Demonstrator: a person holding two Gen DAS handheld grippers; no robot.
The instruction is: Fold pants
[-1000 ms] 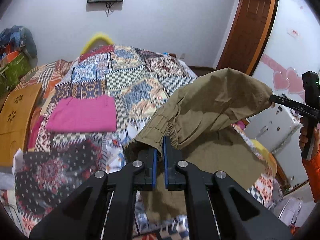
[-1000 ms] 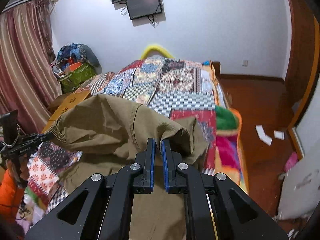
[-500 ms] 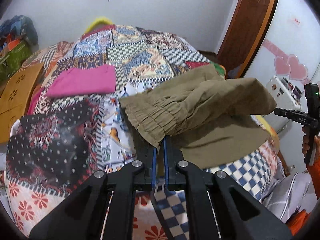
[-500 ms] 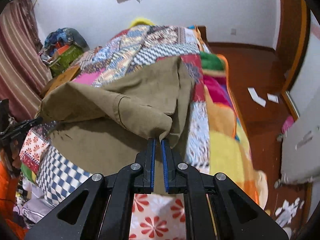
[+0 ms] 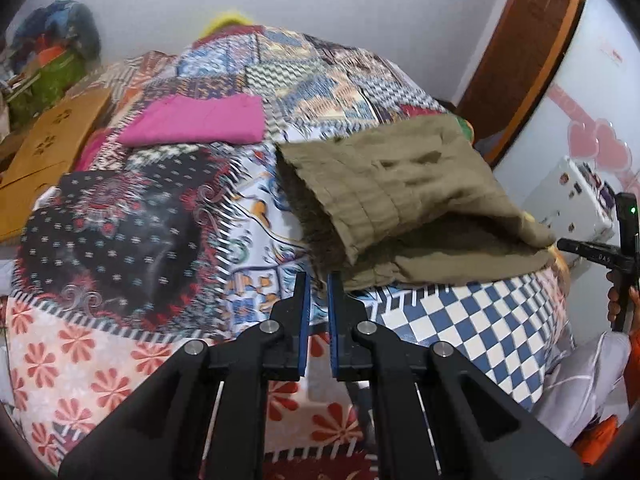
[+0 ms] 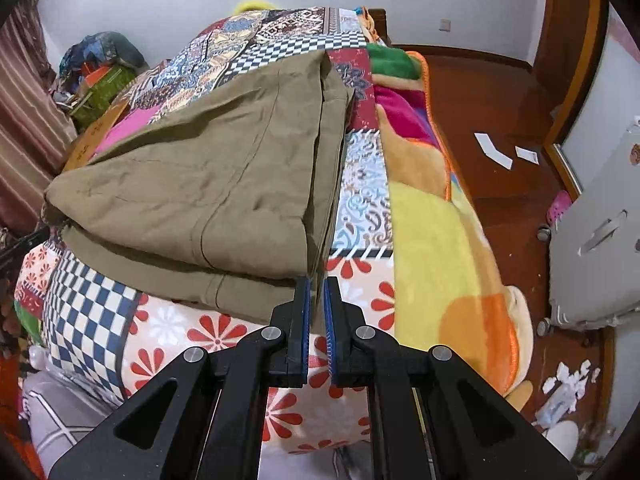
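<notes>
Olive pants point(image 6: 208, 184) lie doubled over on the patchwork bed point(image 5: 132, 240). The left gripper point(image 5: 318, 280) pinches the gathered waistband corner. The right gripper point(image 6: 316, 284) is clamped on the other corner.

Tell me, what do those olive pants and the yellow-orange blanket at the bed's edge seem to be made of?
The olive pants look like a matte woven cloth, perhaps cotton twill: soft creases, stitched seams and a gathered elastic waistband show. The yellow-orange blanket looks like plush fleece, probably synthetic: its surface is fuzzy and thick, with a bound orange edge.
</notes>
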